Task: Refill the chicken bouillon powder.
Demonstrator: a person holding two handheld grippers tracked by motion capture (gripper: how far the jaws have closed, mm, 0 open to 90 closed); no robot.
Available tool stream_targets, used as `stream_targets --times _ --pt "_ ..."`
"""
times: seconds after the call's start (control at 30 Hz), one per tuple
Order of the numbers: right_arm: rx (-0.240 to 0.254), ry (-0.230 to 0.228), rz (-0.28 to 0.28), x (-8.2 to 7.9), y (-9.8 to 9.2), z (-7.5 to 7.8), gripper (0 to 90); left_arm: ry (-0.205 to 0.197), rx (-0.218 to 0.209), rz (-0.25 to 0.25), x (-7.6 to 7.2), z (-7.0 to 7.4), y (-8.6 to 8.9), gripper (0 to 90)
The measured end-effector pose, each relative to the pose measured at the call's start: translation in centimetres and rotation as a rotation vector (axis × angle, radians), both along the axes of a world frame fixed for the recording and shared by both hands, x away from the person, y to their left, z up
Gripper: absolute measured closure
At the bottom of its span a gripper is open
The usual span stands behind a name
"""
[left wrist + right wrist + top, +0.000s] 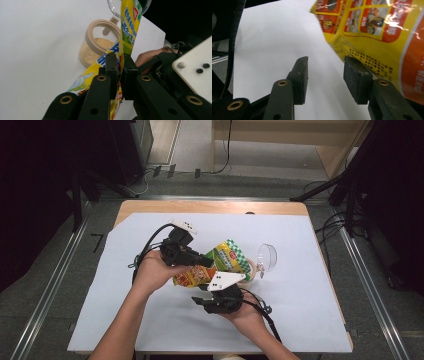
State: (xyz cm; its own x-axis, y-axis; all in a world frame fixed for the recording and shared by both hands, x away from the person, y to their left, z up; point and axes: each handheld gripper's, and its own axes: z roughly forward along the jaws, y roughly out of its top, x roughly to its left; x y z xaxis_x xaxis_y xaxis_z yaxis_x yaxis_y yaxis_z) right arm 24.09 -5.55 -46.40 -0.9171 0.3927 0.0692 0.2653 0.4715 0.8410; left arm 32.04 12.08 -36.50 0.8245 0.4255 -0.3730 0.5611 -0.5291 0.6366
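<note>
The left gripper [121, 67] pinches a yellow seasoning pouch [216, 262] above an open jar of granules [97, 45] — pouch edge-on, its long axis slanting up over the rim. The right gripper [325, 80] waits just beneath, jaws parted and empty — pouch to its right.

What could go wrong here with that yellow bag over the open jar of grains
1. The left gripper pinches only a thin edge of the yellow bag, so the bag could slip or tear.
2. The right gripper is open with nothing between its pads, so the bag's lower end has no support and may swing.
3. The bag hangs close beside the open jar; a swing could tip it or scatter grains onto the white sheet.
</note>
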Motion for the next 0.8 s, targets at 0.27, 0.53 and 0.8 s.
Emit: stream_targets --times 0.27,0.53,0.8 --pt "0.010 0.000 -0.002 0.0 -0.1 0.0 55.5 0.009 -0.053 0.004 0.0 0.0 1.5 89.8" --pt "0.017 0.007 -0.009 -0.2 -0.4 0.1 54.9 0.004 -0.092 0.044 0.2 0.2 3.2 89.7" --pt "0.016 0.017 -0.016 -0.5 -1.2 0.0 54.4 -0.030 -0.129 0.131 0.9 0.3 5.2 89.7"
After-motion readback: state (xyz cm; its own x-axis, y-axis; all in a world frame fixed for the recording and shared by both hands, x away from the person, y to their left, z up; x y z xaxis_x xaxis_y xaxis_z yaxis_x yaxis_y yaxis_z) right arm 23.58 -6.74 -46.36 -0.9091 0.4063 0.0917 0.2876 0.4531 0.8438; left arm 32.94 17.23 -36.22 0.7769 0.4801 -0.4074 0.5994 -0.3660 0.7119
